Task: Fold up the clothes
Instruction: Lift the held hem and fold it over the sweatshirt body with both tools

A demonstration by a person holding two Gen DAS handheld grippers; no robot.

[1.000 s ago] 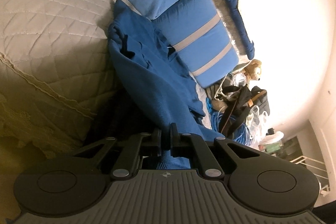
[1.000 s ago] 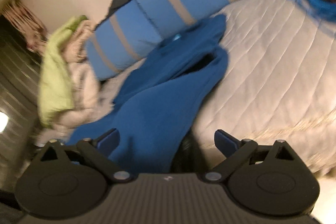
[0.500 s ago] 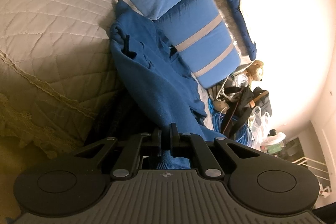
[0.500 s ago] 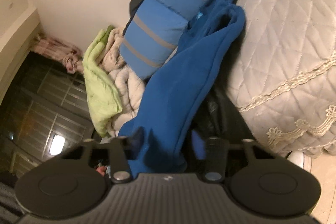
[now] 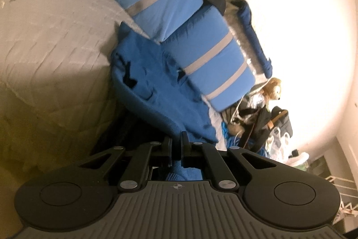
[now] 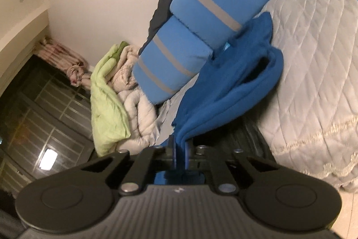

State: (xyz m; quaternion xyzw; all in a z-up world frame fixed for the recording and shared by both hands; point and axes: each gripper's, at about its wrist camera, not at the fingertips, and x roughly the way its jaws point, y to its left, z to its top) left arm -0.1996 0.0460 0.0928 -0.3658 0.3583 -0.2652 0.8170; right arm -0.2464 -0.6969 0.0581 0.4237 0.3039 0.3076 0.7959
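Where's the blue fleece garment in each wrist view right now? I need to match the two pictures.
Left wrist: the blue fleece garment runs from centre frame down into the shut left gripper.
Right wrist: it hangs right of centre, its edge pinched in the shut right gripper.
Shared landmark: the blue cushions with grey stripes, just behind the garment.

striped cushions (image 5: 170, 21) crowd garment (image 5: 154, 91); quilt (image 5: 51, 41) bare.
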